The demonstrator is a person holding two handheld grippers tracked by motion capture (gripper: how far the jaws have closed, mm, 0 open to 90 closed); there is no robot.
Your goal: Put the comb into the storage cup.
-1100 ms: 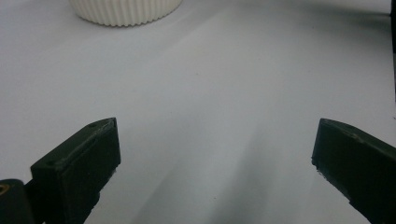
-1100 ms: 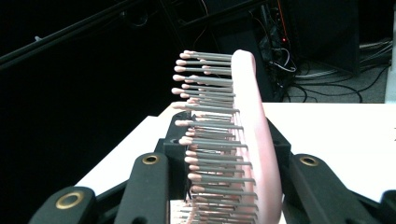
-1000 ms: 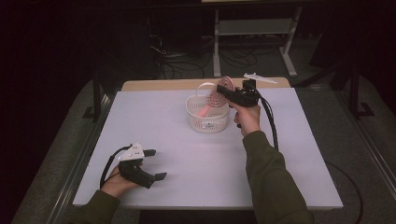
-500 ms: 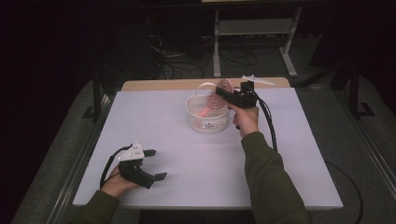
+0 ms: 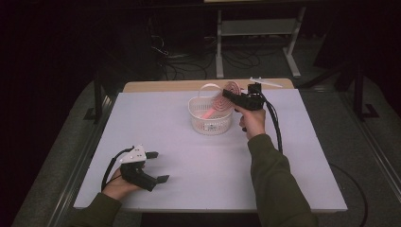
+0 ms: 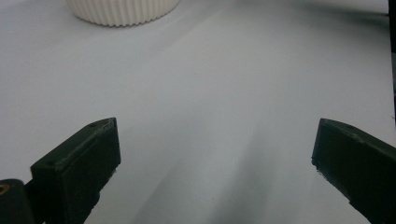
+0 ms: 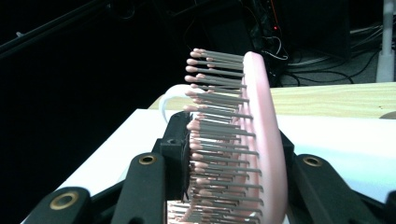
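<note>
Clamped in our right gripper (image 5: 230, 97) is a pink hairbrush (image 5: 219, 104), its head pinched between the jaws and its handle slanting down into the white basket (image 5: 210, 124) at the table's (image 5: 198, 161) far middle. Our left gripper (image 5: 157, 166) rests near the front left corner, jaws wide apart.

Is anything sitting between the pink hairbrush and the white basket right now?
Nothing visible. The right gripper holds the pink hairbrush by its head at the white basket's rim, with the handle slanting down inside it.
</note>
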